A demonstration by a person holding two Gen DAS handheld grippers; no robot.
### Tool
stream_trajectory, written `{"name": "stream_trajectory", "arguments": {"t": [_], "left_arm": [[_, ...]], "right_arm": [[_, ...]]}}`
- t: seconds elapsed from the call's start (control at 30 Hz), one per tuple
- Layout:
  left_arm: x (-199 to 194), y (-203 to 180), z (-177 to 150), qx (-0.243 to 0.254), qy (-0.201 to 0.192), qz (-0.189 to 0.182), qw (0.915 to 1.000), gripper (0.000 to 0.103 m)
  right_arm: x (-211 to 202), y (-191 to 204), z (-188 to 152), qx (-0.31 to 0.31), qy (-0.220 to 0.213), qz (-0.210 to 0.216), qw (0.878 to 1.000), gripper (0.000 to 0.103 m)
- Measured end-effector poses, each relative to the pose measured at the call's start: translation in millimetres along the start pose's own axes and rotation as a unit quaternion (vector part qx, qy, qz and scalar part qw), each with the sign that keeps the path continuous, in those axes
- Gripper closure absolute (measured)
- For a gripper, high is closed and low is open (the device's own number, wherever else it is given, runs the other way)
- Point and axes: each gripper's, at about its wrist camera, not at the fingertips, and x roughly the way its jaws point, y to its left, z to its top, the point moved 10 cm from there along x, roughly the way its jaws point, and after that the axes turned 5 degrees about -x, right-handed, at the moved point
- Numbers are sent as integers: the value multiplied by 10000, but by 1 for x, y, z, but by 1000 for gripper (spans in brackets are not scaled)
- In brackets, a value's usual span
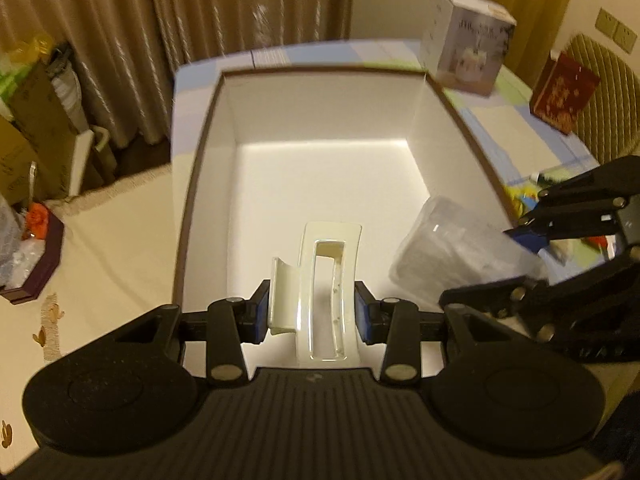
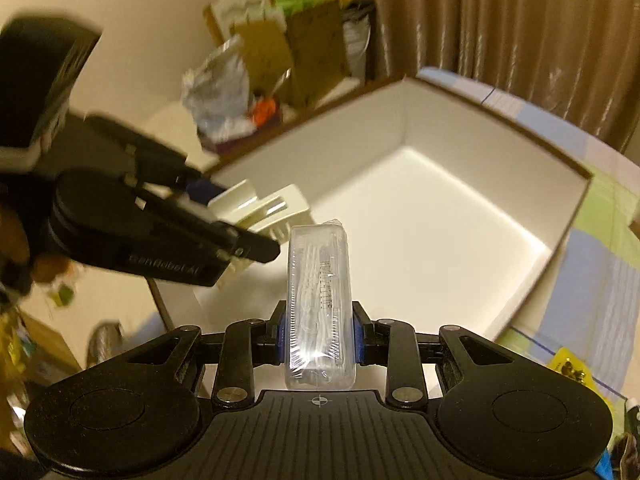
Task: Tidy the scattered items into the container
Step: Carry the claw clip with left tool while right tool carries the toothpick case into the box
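A large open white box with a brown rim [image 1: 204,132] stands on the table; its inside shows bare. My left gripper [image 1: 312,312] is shut on a cream hair claw clip [image 1: 328,280] and holds it above the box's near edge. My right gripper [image 2: 320,336] is shut on a clear plastic case of white picks [image 2: 320,300], also over the box [image 2: 576,220]. In the left wrist view the right gripper [image 1: 532,256] comes in from the right with the clear case [image 1: 452,248]. In the right wrist view the left gripper [image 2: 240,220] holds the clip [image 2: 272,208] at the left.
A white product carton [image 1: 468,48] stands behind the box on the patterned tablecloth [image 1: 520,136]. A red gift bag [image 1: 564,92] and a chair are at the far right. Small colourful items [image 1: 524,196] lie right of the box. Cardboard boxes and bags [image 1: 36,132] stand on the floor by the curtain.
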Motion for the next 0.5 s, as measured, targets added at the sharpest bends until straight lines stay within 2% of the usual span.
{"name": "stream_trajectory", "arguments": {"t": [0.2, 0.5], "left_arm": [[32, -2, -11, 215, 507, -71, 9985, 67], [50, -5, -24, 430, 825, -110, 9956, 67]], "right_arm": [[30, -1, -13, -265, 454, -90, 9986, 70], [51, -11, -16, -454, 686, -199, 9964, 70]]}}
